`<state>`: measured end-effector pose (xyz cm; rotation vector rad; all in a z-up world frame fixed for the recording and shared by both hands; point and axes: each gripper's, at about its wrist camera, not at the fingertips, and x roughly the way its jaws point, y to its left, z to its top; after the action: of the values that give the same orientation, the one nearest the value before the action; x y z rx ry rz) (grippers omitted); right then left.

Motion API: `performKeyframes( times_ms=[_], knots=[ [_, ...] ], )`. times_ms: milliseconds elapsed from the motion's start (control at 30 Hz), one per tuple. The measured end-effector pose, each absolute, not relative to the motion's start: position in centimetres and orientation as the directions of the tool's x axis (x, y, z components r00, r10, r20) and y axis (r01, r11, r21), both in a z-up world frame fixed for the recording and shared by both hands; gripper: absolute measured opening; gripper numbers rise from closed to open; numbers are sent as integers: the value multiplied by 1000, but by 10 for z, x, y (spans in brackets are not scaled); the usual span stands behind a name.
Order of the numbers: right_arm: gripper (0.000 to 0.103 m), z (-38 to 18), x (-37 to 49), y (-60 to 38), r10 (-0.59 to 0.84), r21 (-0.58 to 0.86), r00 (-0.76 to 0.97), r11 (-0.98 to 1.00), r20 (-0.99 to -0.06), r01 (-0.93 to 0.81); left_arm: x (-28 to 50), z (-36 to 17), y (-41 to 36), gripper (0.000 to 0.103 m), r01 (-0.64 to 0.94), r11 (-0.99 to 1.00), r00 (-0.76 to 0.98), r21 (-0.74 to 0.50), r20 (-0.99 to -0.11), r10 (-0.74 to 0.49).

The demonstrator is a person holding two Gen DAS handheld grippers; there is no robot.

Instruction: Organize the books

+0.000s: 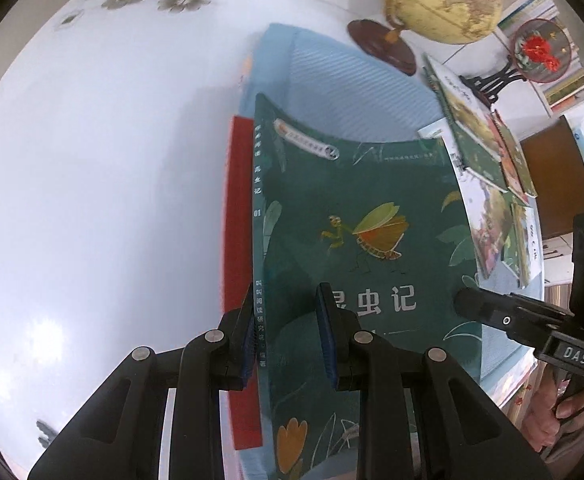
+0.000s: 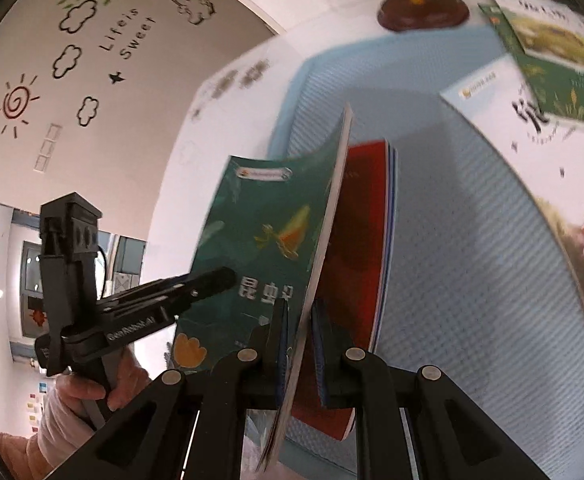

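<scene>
White table (image 1: 92, 160) fills the left wrist view, with a pale blue ribbed mat (image 1: 351, 92) on it. The left tongs (image 1: 288, 336) pinch the spine edge of a dark green paperback book with a mantis on its cover (image 1: 363, 240), held above a flat red-covered book (image 1: 240, 240) on the mat. A cream globe on a brown wooden base (image 1: 435, 0) and a loose pile of picture books (image 1: 487, 160) lie beyond.

From the right wrist view, a wall with sun and cloud drawings is behind. The right tongs (image 2: 299, 344) clamp the green book's (image 2: 260, 248) page edge, nearly closed; the red book (image 2: 355, 248) lies just beneath. The left tongs' holder shows at left.

Judging by this, stacking is under way; next, lower the green book squarely onto the red one, then release both grips.
</scene>
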<state>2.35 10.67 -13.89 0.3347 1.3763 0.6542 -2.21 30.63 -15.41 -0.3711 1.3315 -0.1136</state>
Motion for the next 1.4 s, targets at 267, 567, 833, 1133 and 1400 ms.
performKeyframes(
  times_ms=[267,567,833,1133,1400],
  knots=[
    [12,-169,26,106,579,571,21,809,-815,-143,-17,-160,312,26,-121,937,218,-327,-930,-296],
    [14,-171,28,102,570,563,30,818,-821,-117,-16,-160,305,30,-109,960,161,-258,-958,-239],
    [15,-170,30,103,572,566,22,815,-820,-120,-17,-160,311,33,-172,968,110,-182,-980,-165],
    [29,-149,31,65,598,590,66,800,-799,-113,0,-127,298,73,-200,967,227,-156,-968,-110],
    [47,-110,61,-53,540,557,267,830,-798,-14,70,-93,220,78,-76,976,373,-204,-914,-162]
  ],
)
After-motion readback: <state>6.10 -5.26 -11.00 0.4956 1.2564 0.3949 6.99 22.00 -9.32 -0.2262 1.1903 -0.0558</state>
